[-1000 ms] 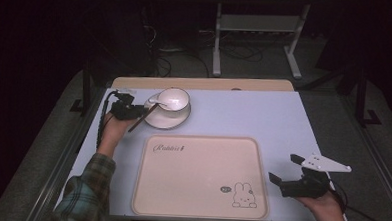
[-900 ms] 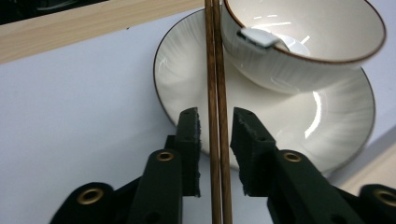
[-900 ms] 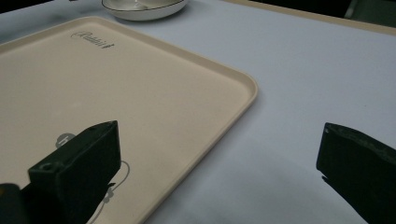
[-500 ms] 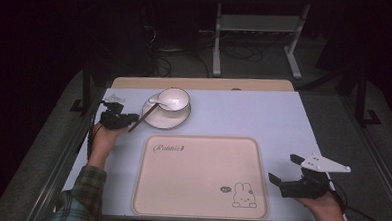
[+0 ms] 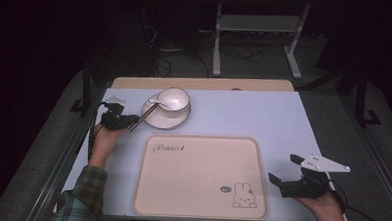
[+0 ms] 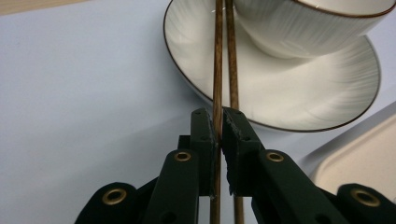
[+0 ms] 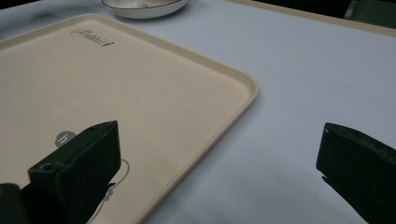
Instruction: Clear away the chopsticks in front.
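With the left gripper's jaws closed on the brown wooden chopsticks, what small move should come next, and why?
Probably a short, level lift. The left gripper has just closed its jaws on one of the brown wooden chopsticks; whether the second stick is pinched too is unclear. Their far ends rest across the white ribbed saucer, beside the white bowl. Raising them first should clear the saucer's rim before heading to the beige tray.

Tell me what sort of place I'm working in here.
Probably a lab or recording setup staged as a dining place: a pale work table with a rabbit-printed tray, a bowl on a saucer, and cables on the dark floor behind.
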Tool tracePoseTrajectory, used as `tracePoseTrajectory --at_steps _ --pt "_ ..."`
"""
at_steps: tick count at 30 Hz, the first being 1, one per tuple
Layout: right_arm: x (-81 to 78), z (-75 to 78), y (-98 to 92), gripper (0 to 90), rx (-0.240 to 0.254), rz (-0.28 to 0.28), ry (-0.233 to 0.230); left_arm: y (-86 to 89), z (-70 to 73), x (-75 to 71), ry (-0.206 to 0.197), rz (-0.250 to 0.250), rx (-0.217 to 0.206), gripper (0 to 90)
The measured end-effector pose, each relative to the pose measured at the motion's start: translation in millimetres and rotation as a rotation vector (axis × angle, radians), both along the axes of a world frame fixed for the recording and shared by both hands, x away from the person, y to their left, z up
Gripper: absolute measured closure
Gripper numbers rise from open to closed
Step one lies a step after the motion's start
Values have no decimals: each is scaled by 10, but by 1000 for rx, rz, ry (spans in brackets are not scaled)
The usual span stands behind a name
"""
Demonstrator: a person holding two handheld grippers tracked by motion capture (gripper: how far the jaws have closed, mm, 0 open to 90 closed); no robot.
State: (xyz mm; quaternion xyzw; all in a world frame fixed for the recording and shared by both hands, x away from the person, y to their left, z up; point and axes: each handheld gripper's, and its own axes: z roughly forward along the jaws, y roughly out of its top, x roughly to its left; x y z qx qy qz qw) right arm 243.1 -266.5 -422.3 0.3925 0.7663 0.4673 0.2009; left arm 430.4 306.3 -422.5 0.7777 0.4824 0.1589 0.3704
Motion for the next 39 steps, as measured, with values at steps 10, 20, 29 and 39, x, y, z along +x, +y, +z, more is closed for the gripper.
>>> tracePoseTrajectory --at_steps 10,20,29,39 --pt "2 -3 3 0 -3 2 2 33 -90 21 30 9 3 820" --pt "3 -6 2 0 -5 2 4 47 -111 30 33 21 -7 846" --pt "3 -7 1 0 -6 3 4 71 -60 6 24 27 -20 850" --pt "2 -9 -12 0 -3 1 3 201 46 -126 23 8 -13 851"
